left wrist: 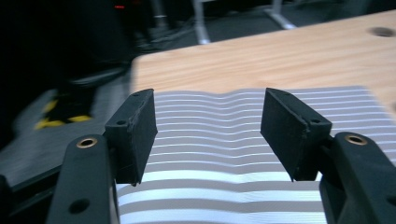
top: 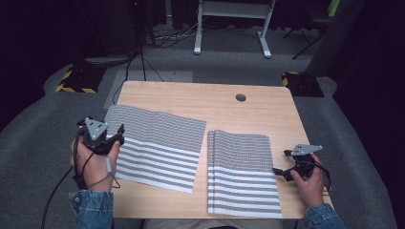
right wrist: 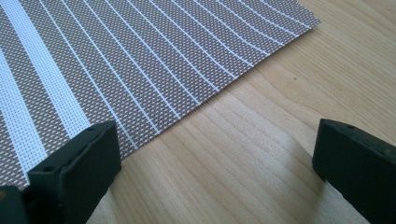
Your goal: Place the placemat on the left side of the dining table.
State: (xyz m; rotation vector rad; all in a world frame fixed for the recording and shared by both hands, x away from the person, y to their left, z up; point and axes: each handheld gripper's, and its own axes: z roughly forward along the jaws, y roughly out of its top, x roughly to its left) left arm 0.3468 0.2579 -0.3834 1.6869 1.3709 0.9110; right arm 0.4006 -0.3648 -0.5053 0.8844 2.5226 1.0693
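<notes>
Two striped mats lie flat on the wooden table [top: 224, 102], side by side and just apart. The left mat [top: 155, 145] is turned a little crooked, with thin brown and white lines at its far end and wide white stripes at its near end, and its left edge lies at the table's left side. The right mat [top: 243, 174] lies straight and looks folded in layers along its left edge, with the same thin lines far and wide stripes near.

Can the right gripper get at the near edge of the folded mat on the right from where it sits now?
Probably yes. The right gripper sits open just beside the folded mat, with bare table between its jaws and the mat's edge.
</notes>
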